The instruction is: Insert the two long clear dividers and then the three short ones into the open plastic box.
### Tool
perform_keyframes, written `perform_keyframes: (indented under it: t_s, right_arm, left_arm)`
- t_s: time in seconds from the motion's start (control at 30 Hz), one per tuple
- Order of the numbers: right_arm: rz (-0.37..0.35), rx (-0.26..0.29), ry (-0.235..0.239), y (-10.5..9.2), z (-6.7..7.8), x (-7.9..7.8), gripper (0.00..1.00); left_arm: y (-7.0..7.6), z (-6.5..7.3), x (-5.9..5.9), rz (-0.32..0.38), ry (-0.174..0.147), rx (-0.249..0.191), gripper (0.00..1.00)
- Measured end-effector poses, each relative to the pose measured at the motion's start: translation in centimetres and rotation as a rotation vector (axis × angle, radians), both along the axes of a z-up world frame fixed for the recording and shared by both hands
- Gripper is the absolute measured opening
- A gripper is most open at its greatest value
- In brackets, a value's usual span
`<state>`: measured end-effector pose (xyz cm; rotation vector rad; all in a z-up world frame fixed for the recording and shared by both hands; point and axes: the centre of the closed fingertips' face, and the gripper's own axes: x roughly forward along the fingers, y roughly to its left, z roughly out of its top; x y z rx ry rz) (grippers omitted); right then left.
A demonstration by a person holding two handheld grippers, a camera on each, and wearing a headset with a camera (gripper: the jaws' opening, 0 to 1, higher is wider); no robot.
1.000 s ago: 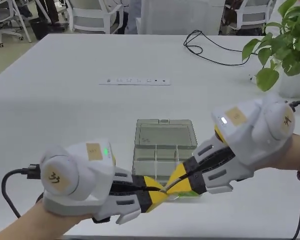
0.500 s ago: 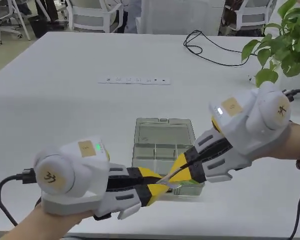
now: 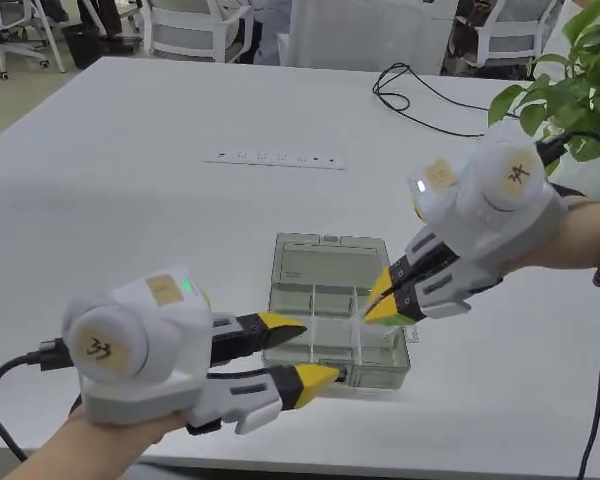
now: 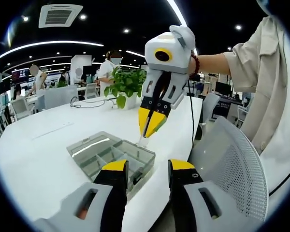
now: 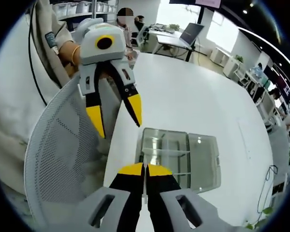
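The open clear plastic box [image 3: 292, 345] lies near the table's front edge, its lid [image 3: 330, 262] folded flat behind it and clear dividers standing inside. My right gripper [image 3: 385, 308] hovers over the box's right side, shut on a short clear divider [image 3: 361, 335] that hangs down from its tips. In the right gripper view the jaws [image 5: 145, 169] are pressed together above the box [image 5: 179, 154]. My left gripper [image 3: 302, 351] is open at the box's front left corner, holding nothing. The left gripper view has its open jaws [image 4: 148, 166] before the box [image 4: 111, 153], with the right gripper [image 4: 152, 123] and divider [image 4: 142, 140] above.
A white power strip [image 3: 273, 159] lies mid-table beyond the box. A potted plant [image 3: 560, 90] stands at the right edge and a black cable [image 3: 420, 100] loops at the far right. Office chairs [image 3: 185, 30] line the far side. A mesh chair [image 5: 63, 145] sits close to the front edge.
The left gripper has opened, let go of the divider and drawn back left. The right gripper has risen up and to the right over the box with the divider still in it.
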<state>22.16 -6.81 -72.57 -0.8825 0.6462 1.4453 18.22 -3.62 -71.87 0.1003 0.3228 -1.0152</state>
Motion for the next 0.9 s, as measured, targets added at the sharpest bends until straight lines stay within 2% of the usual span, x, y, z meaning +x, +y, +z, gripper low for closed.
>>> perform_keyframes:
  t_s: [0.27,0.5,0.6,0.9]
  right_arm:
    - [-0.035,-0.102,0.015,-0.8,-1.7,1.3,0.02]
    - [-0.061,-0.188,0.026,-1.7,-3.6,2.4,0.02]
    - [-0.071,-0.204,0.024,-1.9,-4.0,3.0,0.02]
    - [-0.101,-0.24,0.035,-2.2,-5.1,4.4,0.02]
  left_arm:
    - [0.2,0.2,0.6,0.041,-0.001,-0.018,0.45]
    - [0.5,0.0,1.0,0.069,0.002,-0.013,0.54]
    - [0.7,-0.1,1.3,0.084,0.0,-0.009,0.6]
    - [1.0,-0.4,1.7,0.104,0.013,-0.013,0.66]
